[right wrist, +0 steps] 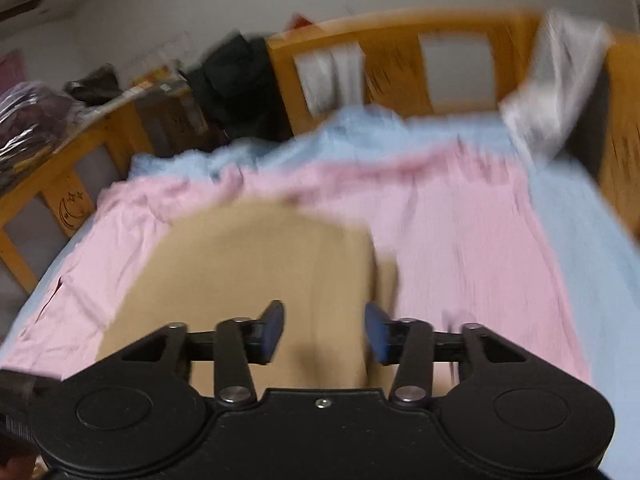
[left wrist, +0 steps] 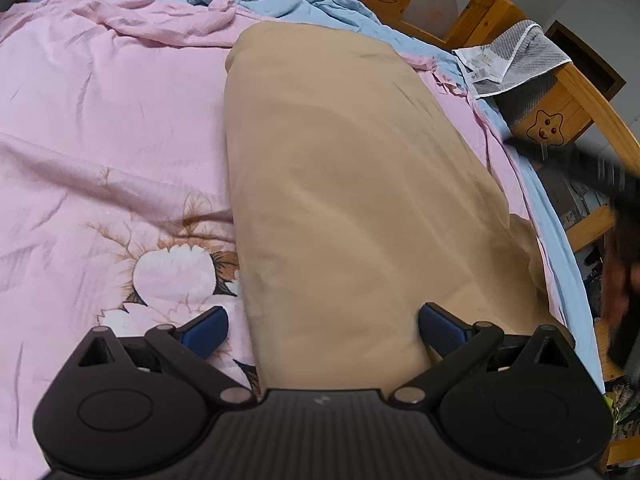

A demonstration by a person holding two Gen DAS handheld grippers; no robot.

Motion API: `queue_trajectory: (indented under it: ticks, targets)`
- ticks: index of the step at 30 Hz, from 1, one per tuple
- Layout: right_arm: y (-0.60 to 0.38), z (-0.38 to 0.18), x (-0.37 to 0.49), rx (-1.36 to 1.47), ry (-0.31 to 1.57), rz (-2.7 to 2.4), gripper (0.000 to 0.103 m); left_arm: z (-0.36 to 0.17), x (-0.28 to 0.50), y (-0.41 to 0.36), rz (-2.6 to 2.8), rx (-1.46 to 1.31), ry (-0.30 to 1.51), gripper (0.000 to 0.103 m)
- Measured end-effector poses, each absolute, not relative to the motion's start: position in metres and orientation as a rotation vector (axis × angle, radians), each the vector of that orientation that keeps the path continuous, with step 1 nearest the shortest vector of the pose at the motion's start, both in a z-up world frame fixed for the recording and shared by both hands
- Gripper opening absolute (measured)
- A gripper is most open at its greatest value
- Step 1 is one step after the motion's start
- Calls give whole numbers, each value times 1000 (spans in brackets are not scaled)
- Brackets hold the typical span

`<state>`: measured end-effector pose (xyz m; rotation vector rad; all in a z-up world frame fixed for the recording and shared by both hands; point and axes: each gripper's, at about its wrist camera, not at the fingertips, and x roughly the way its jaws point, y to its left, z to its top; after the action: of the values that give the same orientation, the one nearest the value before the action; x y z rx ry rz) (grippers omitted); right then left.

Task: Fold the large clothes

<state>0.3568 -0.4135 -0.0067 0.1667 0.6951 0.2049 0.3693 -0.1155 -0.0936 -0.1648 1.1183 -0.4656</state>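
One tan garment (left wrist: 352, 184), folded into a long strip, lies on the pink quilt (left wrist: 104, 128) that covers the bed, nearer the bed's right edge in the left wrist view and running from the near edge toward the headboard end. A second layer of the same tan cloth peeks out from under its right side. Under the quilt a light blue sheet (left wrist: 560, 248) shows along the bed's far and right edges. The quilt carries a printed white flower with brown outlines (left wrist: 172, 276), just left of the garment.

The left gripper (left wrist: 322, 330) hangs over the near end of the garment, jaws spread wide to either side of the cloth, pressing on nothing. The right gripper (right wrist: 324, 334) is over the same tan garment (right wrist: 256, 264), jaws parted with only bare cloth beneath; that view is blurred.

A wooden bed rail (left wrist: 472, 4) rings the bed, with a carved moon and stars and a smiling star (left wrist: 545, 128). One grey towel (left wrist: 516, 56) drapes over it; its white label is too small to read.
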Motion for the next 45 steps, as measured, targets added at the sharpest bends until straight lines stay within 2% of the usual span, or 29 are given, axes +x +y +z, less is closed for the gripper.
queue_trajectory:
  ticks: [4,8,11,16,21,25,31,39,44,45]
  targets:
    - [-376,9,397,105,639,330,50,-96,368,-117,-465,-174,1119,103]
    - [-326,-3,432,-12,692,464,49,-98,366,-118,-462,-184,1115,103]
    - [-303,-27,442,-141,737,478,54,-99,368,-115,-456,-193,1118,103]
    - [-316,-53,456,-41,797,463,71,-102,369,-113,-457,-211,1127,103]
    - [-320,-55,449,-19,794,448,72,-96,370,-114,-463,-182,1138,103]
    - [-346,-35,427,15,774,387,71,-81,369,-112,-471,-157,1142,102]
    - [-399,-17,340,40,727,251,71,-78,353,-104,-544,-126,1113,103]
    - [-415,-68,272,-45,822,101,70,-86,349,-118,-514,-96,1097,103]
    - [-422,-52,250,12,781,76,73,-79,350,-120,-516,-89,1103,102]
    - [-425,-47,244,35,772,73,76,-77,350,-118,-523,-93,1103,102]
